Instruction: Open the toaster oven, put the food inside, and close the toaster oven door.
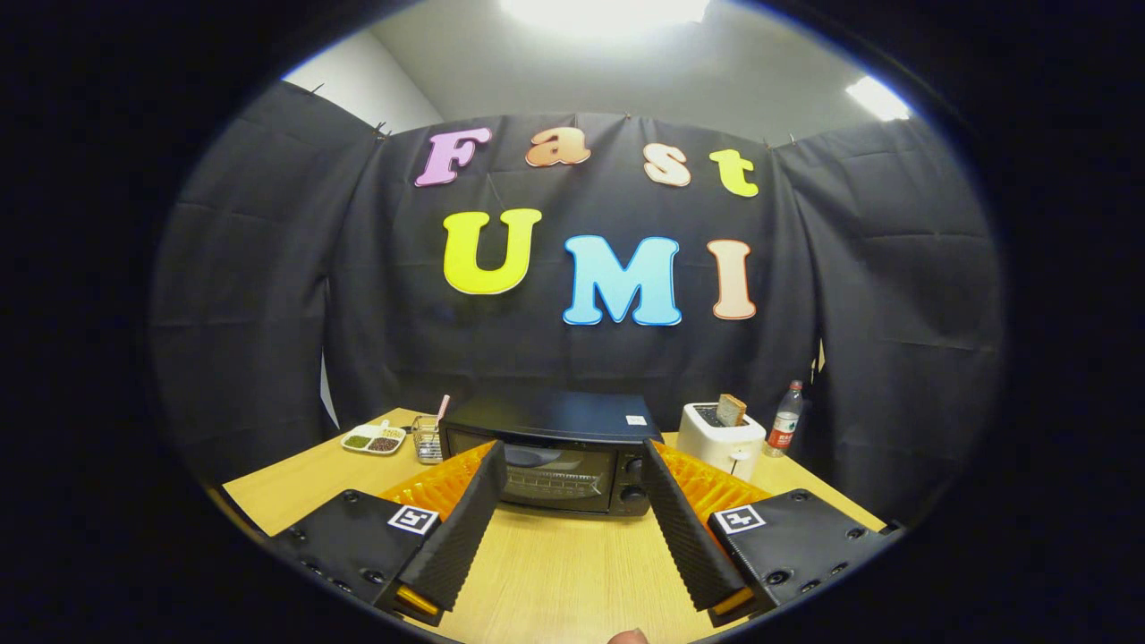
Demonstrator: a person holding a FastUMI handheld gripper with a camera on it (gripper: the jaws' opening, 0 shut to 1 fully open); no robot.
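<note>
A pale wooden tabletop [555, 572] is filling the booth's floor of view, running back to a black cloth wall. Nearest, the tool [568, 465] is hovering over the wood with its fingers [461, 523] spread wide, holding nothing and touching nothing. Just beyond the fingertips, framed between them, the oven [555, 452] is sitting with its glass door shut. It is looking like a stiff, heavy metal box that should stay put under a pull; the door is probably hinging low, so the handle along the door's top edge seems the place to grip, though that handle is too dark to make out clearly. The glass is likely slippery and worth avoiding. Right of the oven a white toaster [720, 438] is holding a slice of bread [731, 410], light and crumbly, likely the food. A bottle [785, 419] is standing beside it. Left of the oven a dish [374, 438] is resting.
</note>
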